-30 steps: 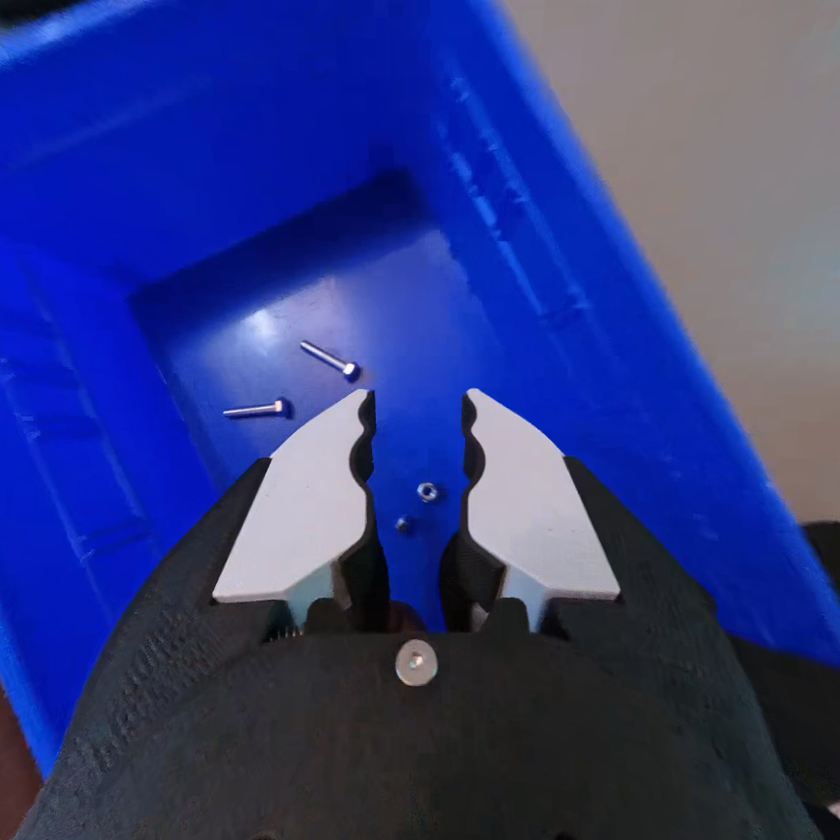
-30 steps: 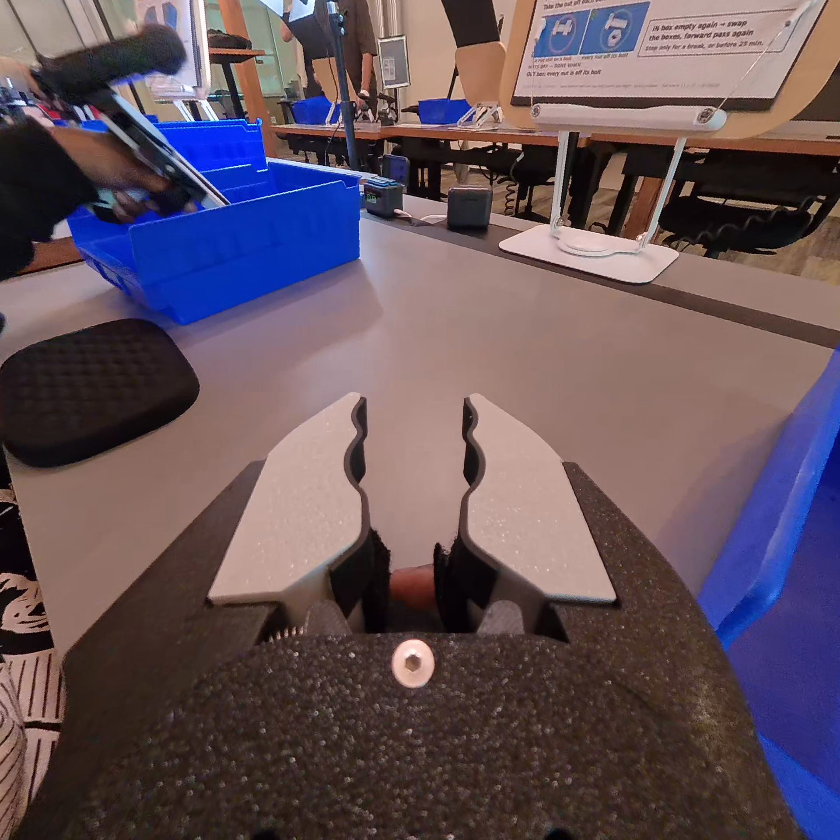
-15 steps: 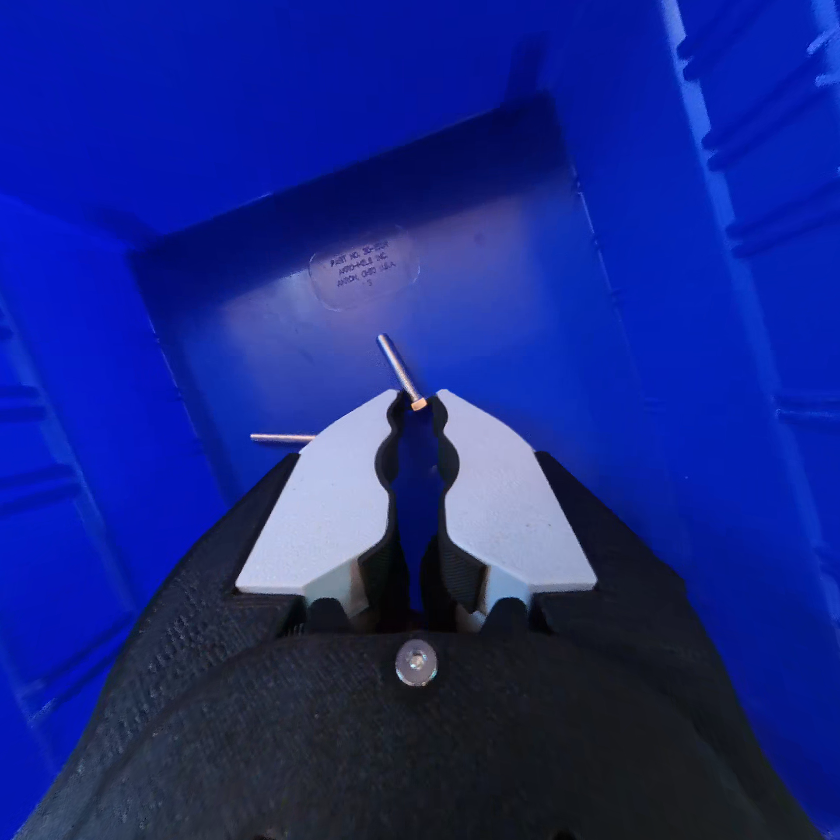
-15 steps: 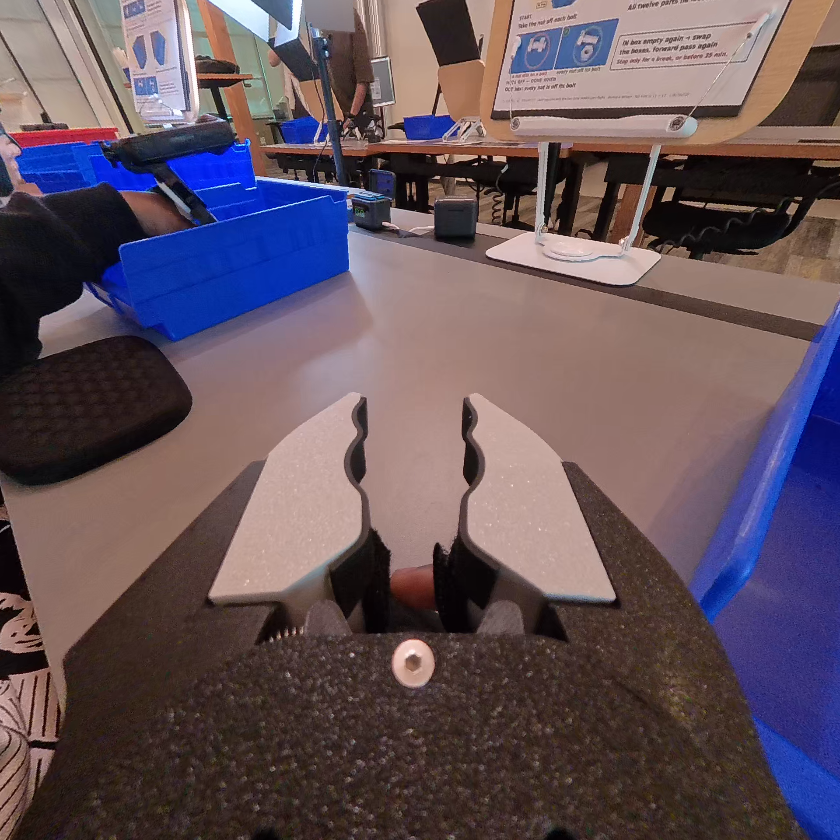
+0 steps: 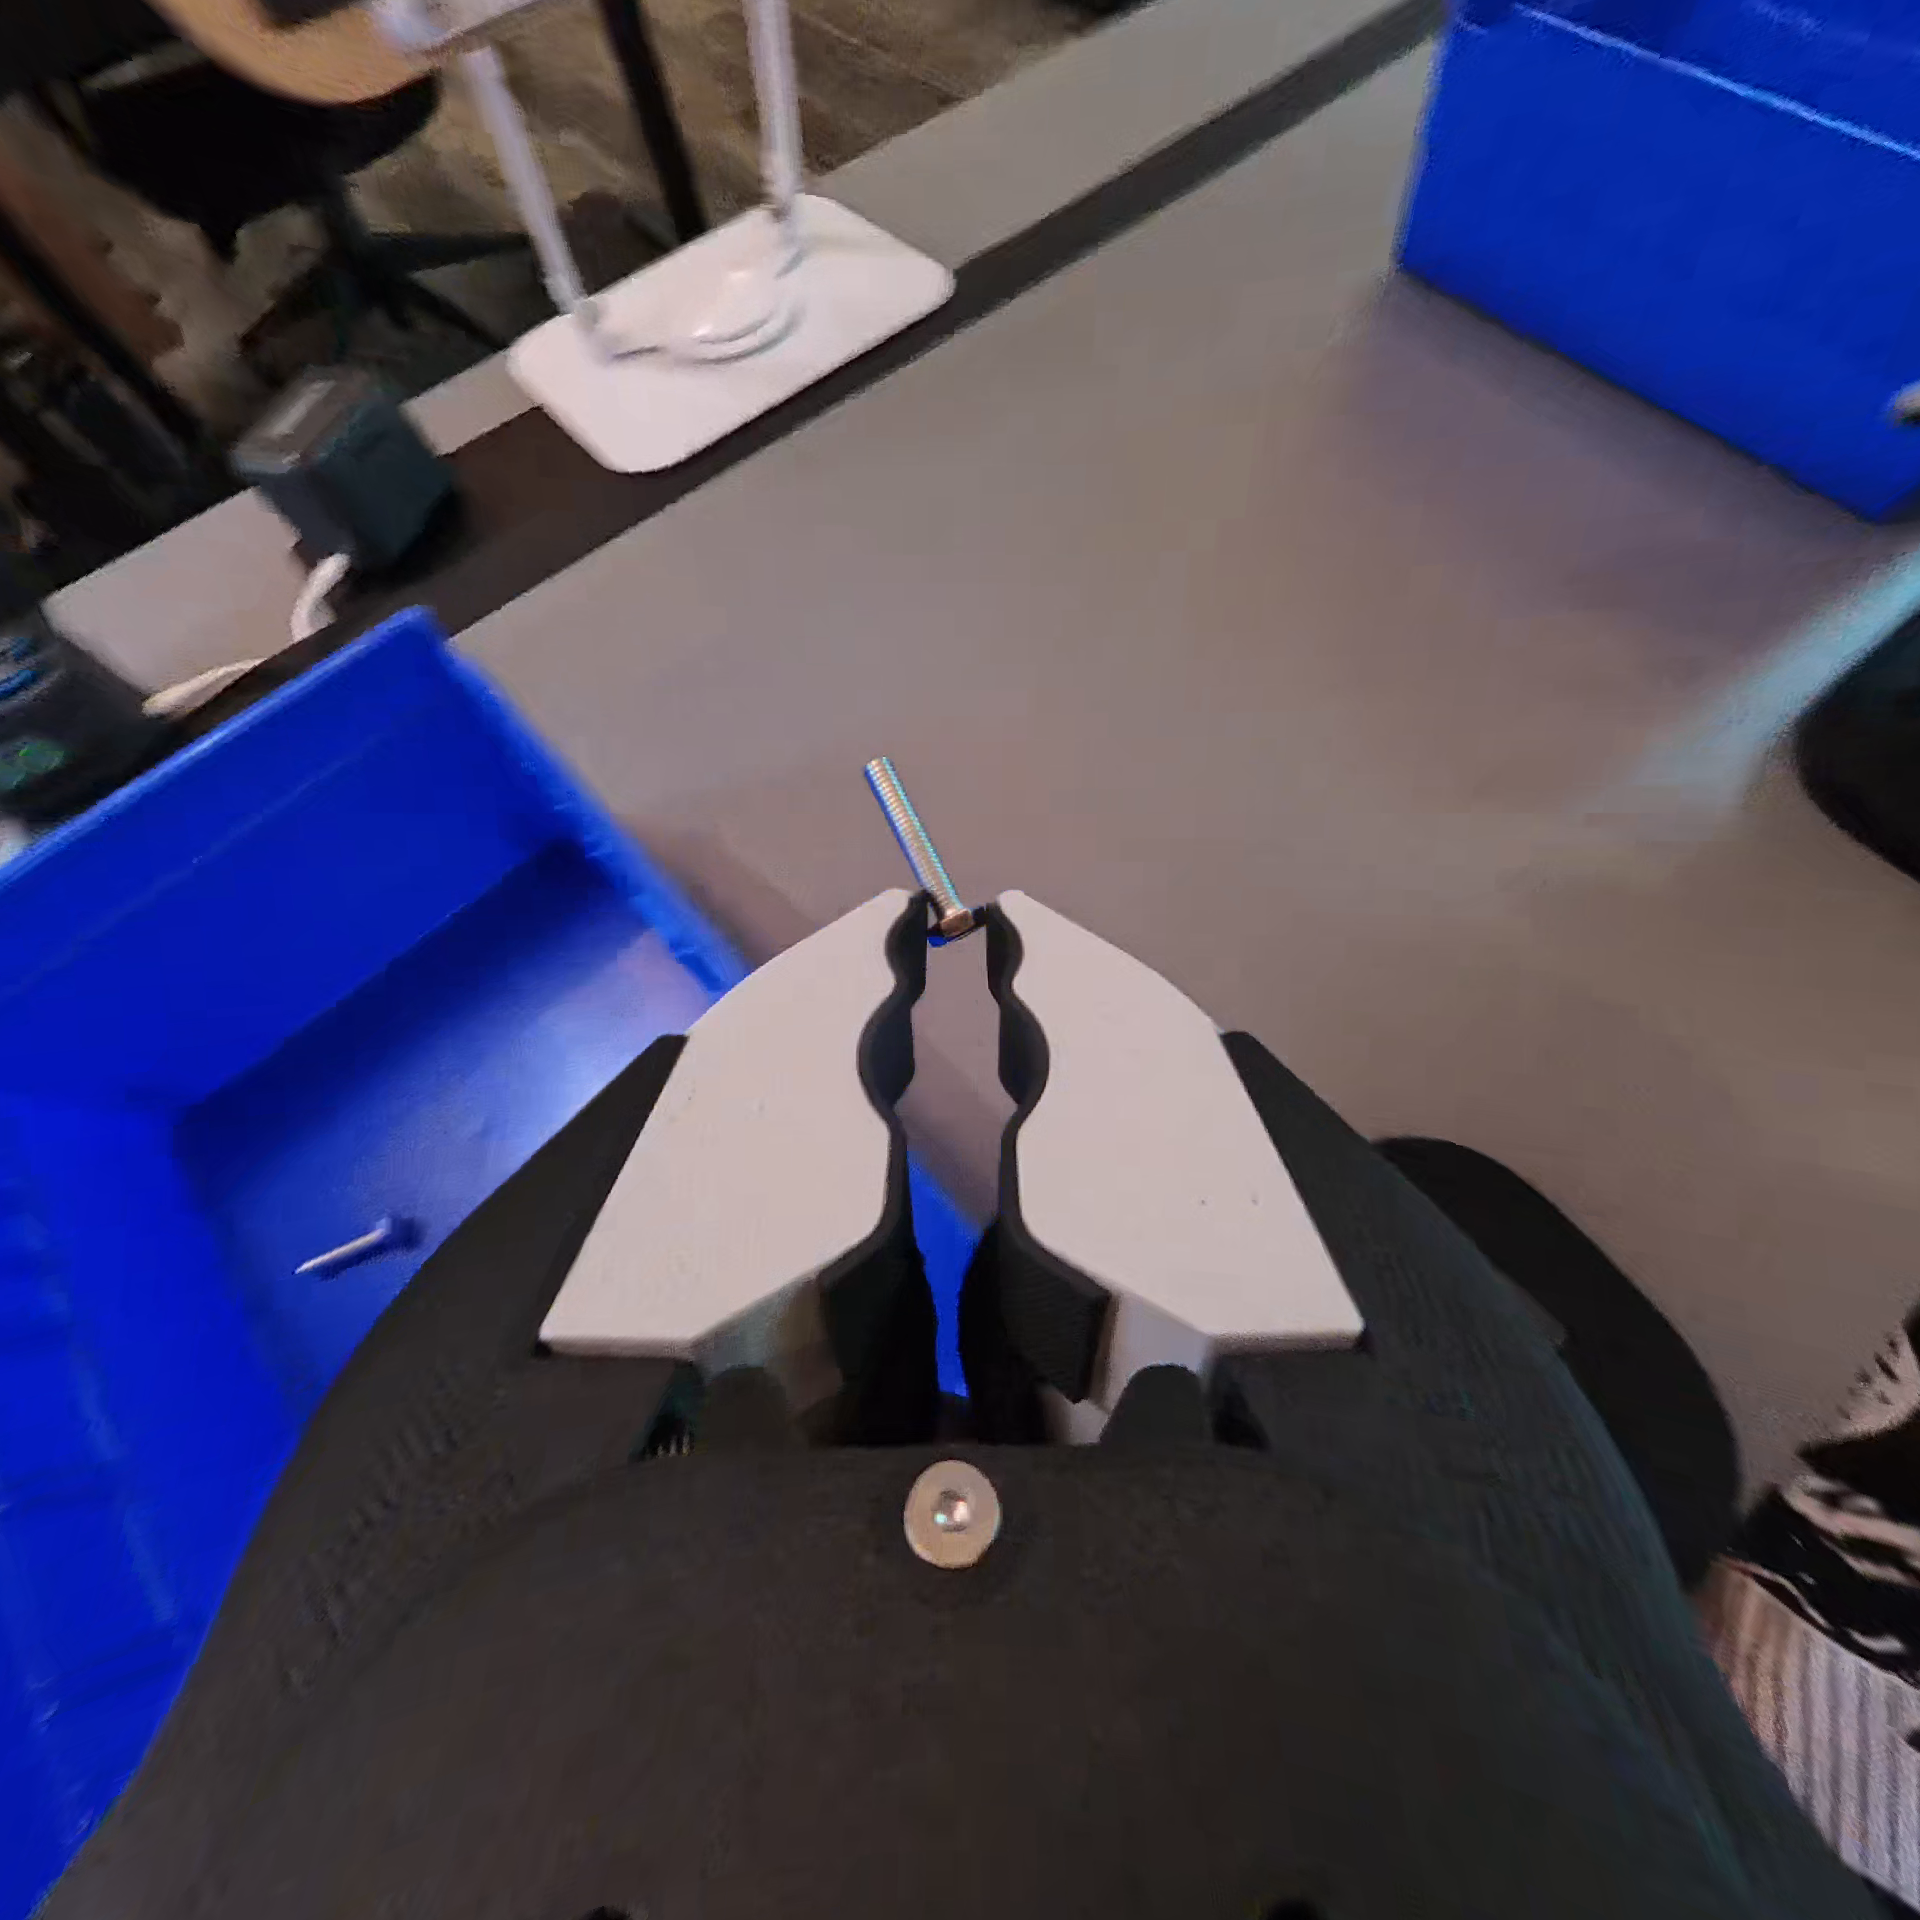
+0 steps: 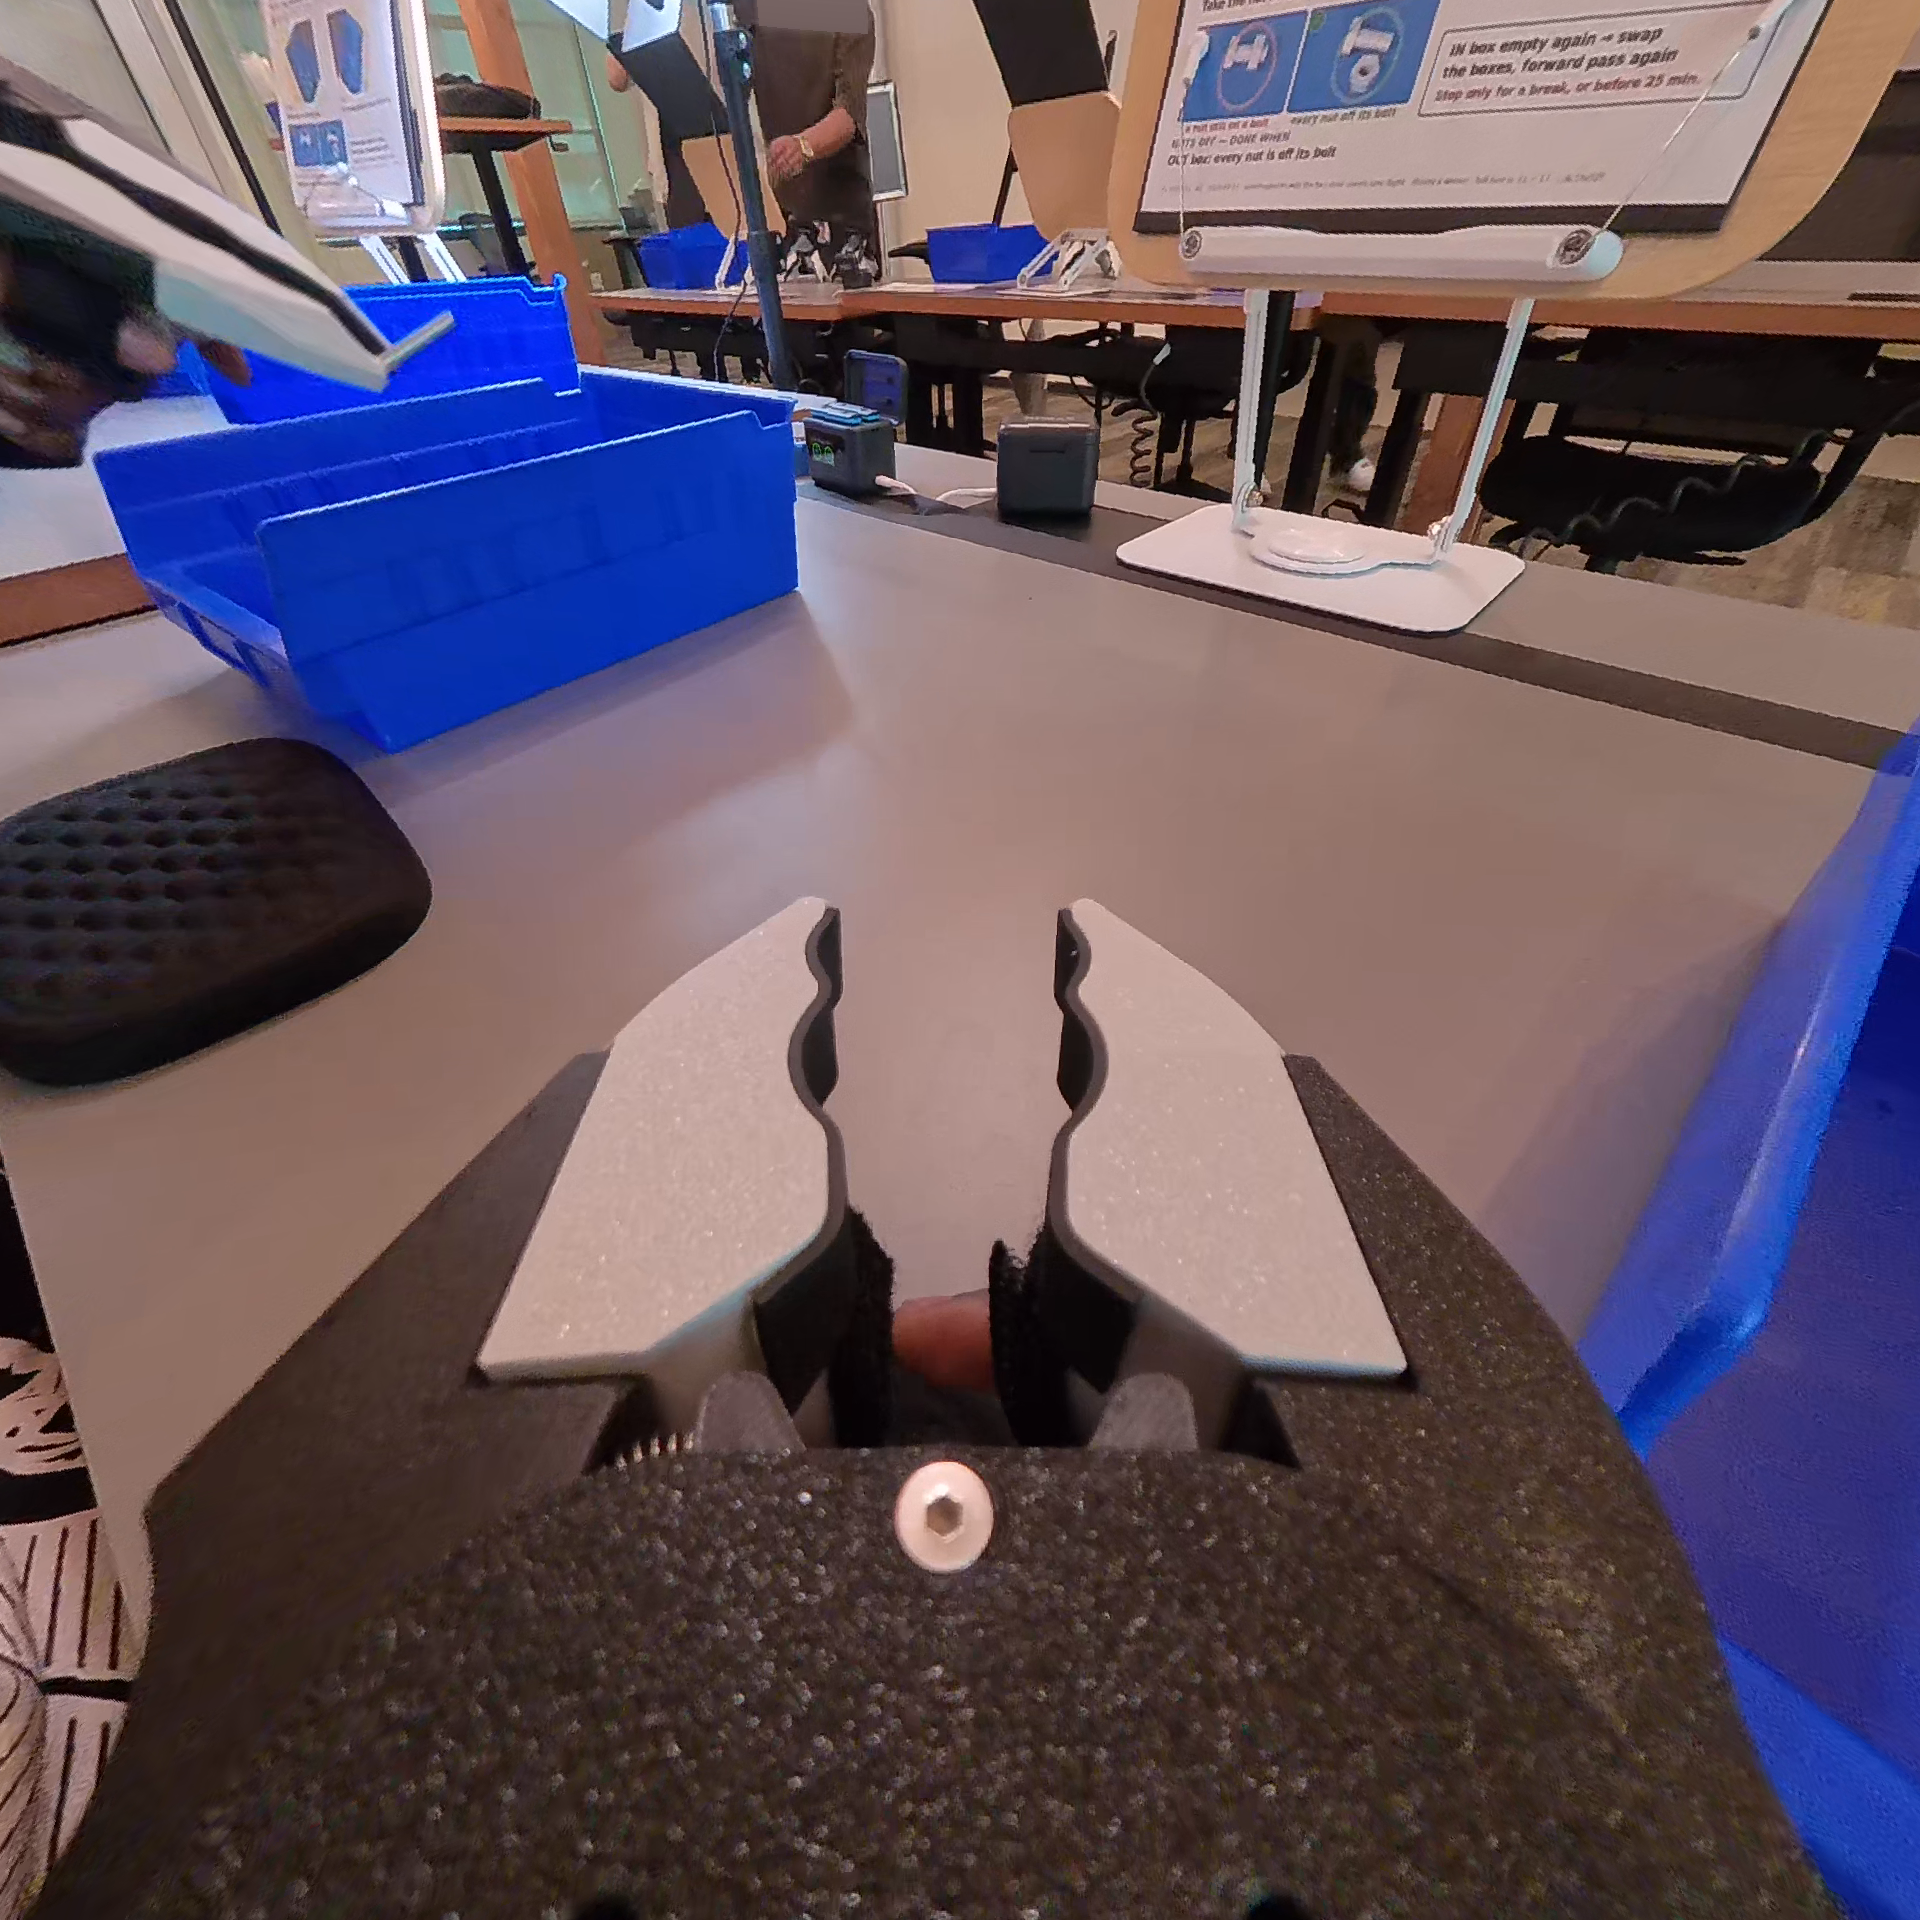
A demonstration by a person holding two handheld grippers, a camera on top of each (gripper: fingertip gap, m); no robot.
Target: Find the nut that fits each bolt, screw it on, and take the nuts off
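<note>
Now, by item:

Left gripper (image 5: 954, 914): fingertips pinched on the head of a small silver bolt (image 5: 914, 831); the threaded shank sticks out forward and slightly left, beyond the tips, above the grey table (image 5: 1247, 644).

Left gripper from the other side: in the right wrist view it shows at the upper left (image 6: 390, 358), raised over the bin, with the bolt (image 6: 421, 341) jutting from its tip.

Left blue bin (image 5: 312, 831): below and to the left of the held bolt; a second bolt (image 5: 353, 1250) lies on its floor, blurred.

Nuts: none can be made out in either view, perhaps hidden behind the gripper body.

Right gripper (image 6: 943, 920): fingers apart with nothing between them, low over the bare table.

Right blue bin (image 6: 1766, 1195): just to the right of the right gripper; only its wall and part of its floor show.

Black pad (image 6: 187, 894): on the table, left of the right gripper, near the left bin.

White stand (image 6: 1320, 566): at the far edge of the table, carrying a printed board.
</note>
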